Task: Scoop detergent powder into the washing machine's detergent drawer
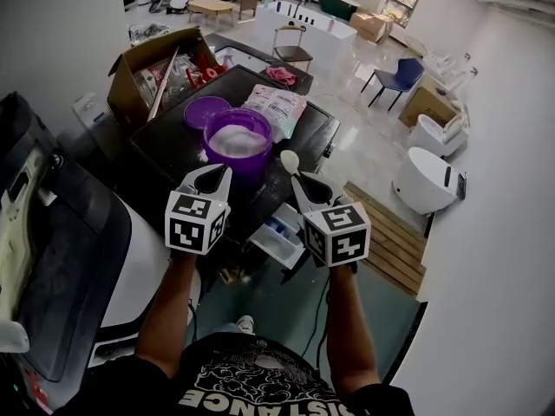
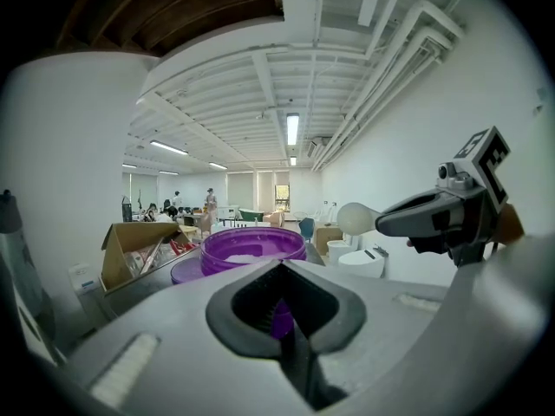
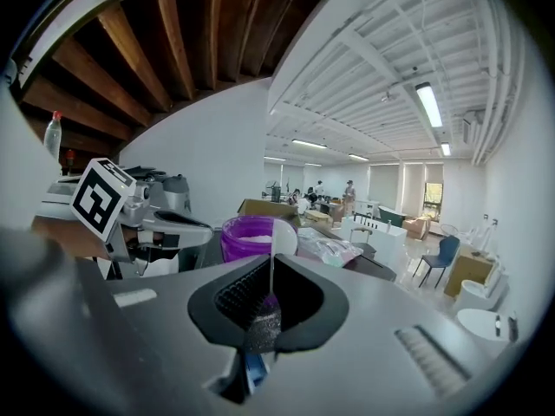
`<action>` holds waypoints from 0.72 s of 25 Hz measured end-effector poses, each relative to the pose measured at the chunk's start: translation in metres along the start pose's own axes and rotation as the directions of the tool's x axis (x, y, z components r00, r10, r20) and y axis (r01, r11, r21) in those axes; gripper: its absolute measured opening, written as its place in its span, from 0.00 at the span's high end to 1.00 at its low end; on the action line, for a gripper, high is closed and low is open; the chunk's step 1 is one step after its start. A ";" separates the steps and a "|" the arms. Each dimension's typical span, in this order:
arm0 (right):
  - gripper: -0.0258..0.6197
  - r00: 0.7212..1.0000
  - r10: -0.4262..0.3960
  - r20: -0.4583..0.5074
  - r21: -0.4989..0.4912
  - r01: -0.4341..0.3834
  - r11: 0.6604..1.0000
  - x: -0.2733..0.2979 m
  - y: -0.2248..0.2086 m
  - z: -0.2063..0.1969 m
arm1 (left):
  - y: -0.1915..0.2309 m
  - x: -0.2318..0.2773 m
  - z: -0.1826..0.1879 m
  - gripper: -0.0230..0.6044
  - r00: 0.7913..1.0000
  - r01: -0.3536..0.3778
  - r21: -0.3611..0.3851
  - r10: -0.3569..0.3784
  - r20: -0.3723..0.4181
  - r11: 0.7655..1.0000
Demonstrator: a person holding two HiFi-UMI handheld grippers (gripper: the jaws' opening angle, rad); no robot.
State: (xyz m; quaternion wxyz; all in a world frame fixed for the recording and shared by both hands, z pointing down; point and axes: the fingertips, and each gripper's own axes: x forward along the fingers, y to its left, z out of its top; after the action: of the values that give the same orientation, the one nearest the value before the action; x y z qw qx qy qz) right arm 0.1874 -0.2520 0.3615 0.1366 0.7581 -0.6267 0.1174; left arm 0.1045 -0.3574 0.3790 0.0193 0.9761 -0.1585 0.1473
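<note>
White spoon (image 3: 284, 237) in right gripper (image 3: 267, 315) (drawer (image 1: 279, 237) shows only overhead).

The purple tub (image 1: 238, 141) stands with its mouth open upward at the near edge of the dark counter (image 1: 169, 154), so the way in is from above. Behind it the room is hemmed in: a purple lid (image 1: 205, 111) lies just beside it at the back left, a plastic bag (image 1: 276, 109) at the back right, and a cardboard box (image 1: 152, 72) walls off the far left. The left gripper (image 1: 218, 176), fingers together, sits close before the tub's near wall. The right gripper (image 1: 300, 182) holds a spoon (image 1: 290, 160) just right of the rim. Between and below them the pulled-out detergent drawer (image 1: 279, 237) lies open upward. Bare floor (image 1: 368, 150) lies to the right.
</note>
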 end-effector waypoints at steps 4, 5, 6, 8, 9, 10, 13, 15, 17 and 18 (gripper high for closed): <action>0.90 0.998 0.052 -0.027 -0.082 -0.054 0.995 0.020 0.007 0.016 | 0.010 -0.002 -0.002 0.96 1.000 -0.019 -0.011 0.019 0.008 1.000; 0.90 0.997 0.065 -0.034 -0.106 -0.068 0.992 0.025 0.008 0.020 | 0.013 -0.004 -0.003 0.96 1.000 -0.026 -0.014 0.027 0.009 1.000; 0.90 0.996 0.077 -0.039 -0.129 -0.081 0.988 0.030 0.009 0.025 | 0.017 -0.005 -0.004 0.96 0.999 -0.034 -0.017 0.034 0.008 0.999; 0.90 0.993 0.102 -0.053 -0.176 -0.110 0.978 0.041 0.010 0.034 | 0.023 -0.008 -0.004 0.96 0.999 -0.052 -0.022 0.052 0.008 0.998; 0.90 0.991 0.115 -0.066 -0.200 -0.126 0.972 0.046 0.010 0.037 | 0.026 -0.009 -0.004 0.96 0.998 -0.061 -0.025 0.061 0.008 0.998; 0.90 0.988 0.129 -0.081 -0.226 -0.144 0.964 0.050 0.011 0.041 | 0.028 -0.010 -0.004 0.96 0.998 -0.069 -0.028 0.070 0.007 0.997; 0.90 0.977 0.173 -0.124 -0.313 -0.204 0.928 0.063 0.015 0.049 | 0.034 -0.013 -0.002 0.96 0.995 -0.104 -0.027 0.104 0.007 0.994; 0.90 0.967 0.208 -0.150 -0.367 -0.250 0.896 0.074 0.017 0.055 | 0.039 -0.014 -0.001 0.96 0.990 -0.137 -0.024 0.138 0.008 0.990; 0.90 0.953 0.244 -0.179 -0.413 -0.298 0.860 0.085 0.019 0.060 | 0.044 -0.015 -0.001 0.96 0.984 -0.176 -0.029 0.176 0.007 0.984; 0.90 0.946 0.261 -0.194 -0.434 -0.322 0.841 0.091 0.020 0.063 | 0.047 -0.015 -0.002 0.96 0.980 -0.196 -0.036 0.197 0.004 0.980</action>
State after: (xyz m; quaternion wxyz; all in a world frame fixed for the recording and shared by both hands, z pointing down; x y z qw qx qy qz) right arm 0.1852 -0.3609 0.3359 0.3326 0.5907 -0.7344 0.0331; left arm 0.0757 -0.3970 0.3760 0.0215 0.9558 -0.2568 0.1417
